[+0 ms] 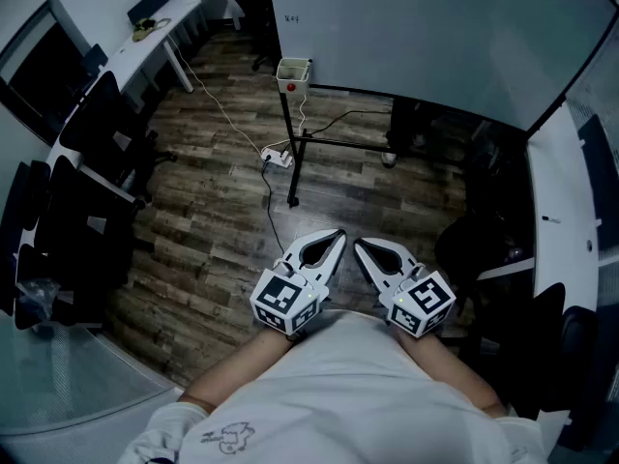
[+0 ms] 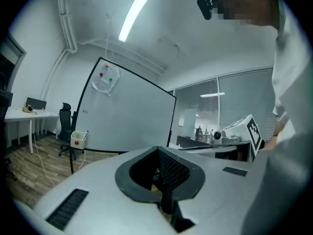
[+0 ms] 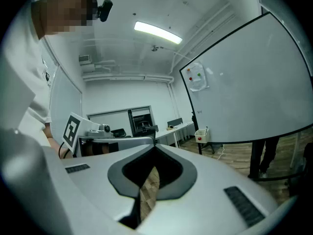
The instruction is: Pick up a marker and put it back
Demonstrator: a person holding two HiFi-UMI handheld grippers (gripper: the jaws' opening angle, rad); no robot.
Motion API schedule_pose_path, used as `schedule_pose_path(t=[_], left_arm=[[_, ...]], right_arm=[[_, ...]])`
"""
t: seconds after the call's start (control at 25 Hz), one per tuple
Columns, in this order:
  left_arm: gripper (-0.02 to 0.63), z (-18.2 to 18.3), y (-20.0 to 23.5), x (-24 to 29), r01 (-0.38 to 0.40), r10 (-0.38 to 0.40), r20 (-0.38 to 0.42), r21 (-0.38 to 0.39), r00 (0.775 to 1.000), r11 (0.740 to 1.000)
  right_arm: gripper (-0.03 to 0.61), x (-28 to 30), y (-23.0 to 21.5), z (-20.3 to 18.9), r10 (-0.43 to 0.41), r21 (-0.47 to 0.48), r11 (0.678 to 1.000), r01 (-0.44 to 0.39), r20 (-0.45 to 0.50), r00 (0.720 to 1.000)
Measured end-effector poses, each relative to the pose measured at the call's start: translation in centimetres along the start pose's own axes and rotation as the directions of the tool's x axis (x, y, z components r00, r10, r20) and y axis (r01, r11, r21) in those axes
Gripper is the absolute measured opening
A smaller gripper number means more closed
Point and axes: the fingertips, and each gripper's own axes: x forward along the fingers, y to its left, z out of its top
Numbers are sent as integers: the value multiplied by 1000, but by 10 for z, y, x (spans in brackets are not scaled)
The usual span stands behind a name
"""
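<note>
A small white box (image 1: 293, 72) with a red dot hangs on the whiteboard stand (image 1: 290, 153), far ahead of me. It also shows in the left gripper view as the box (image 2: 78, 139) and in the right gripper view as the box (image 3: 201, 135). A thin stick that may be a marker (image 2: 87, 131) pokes up from its corner. My left gripper (image 1: 338, 233) and right gripper (image 1: 357, 244) are held side by side close to my body, above the floor. Both are shut with nothing between the jaws, as the left gripper (image 2: 157, 149) and right gripper (image 3: 155, 145) also show in their own views.
A large whiteboard (image 1: 435, 27) stands ahead over a wooden floor (image 1: 213, 230). A power strip (image 1: 278, 158) with a cable lies by the stand's foot. Black office chairs (image 1: 92, 133) and a white desk (image 1: 145, 42) line the left; another desk (image 1: 566, 211) runs along the right.
</note>
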Motion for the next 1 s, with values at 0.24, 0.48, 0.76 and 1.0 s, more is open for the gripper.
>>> schedule_pose_path(t=[0.24, 0.48, 0.76, 1.0], left_arm=[[5, -2, 22, -2, 5, -5, 0, -26, 1000, 1000], [5, 4, 65, -2, 14, -14, 13, -37, 1000, 999], [5, 36, 150, -4, 37, -36, 28, -31, 999, 999], [5, 53, 212, -22, 39, -39, 23, -19, 999, 999]], right_arm=[[11, 21, 0, -1, 1, 21, 1000, -1, -6, 1000], [11, 64, -7, 3, -6, 31, 999, 6, -5, 1000], [11, 149, -16, 21, -24, 39, 999, 24, -4, 1000], [11, 218, -6, 27, -27, 43, 999, 27, -17, 999]])
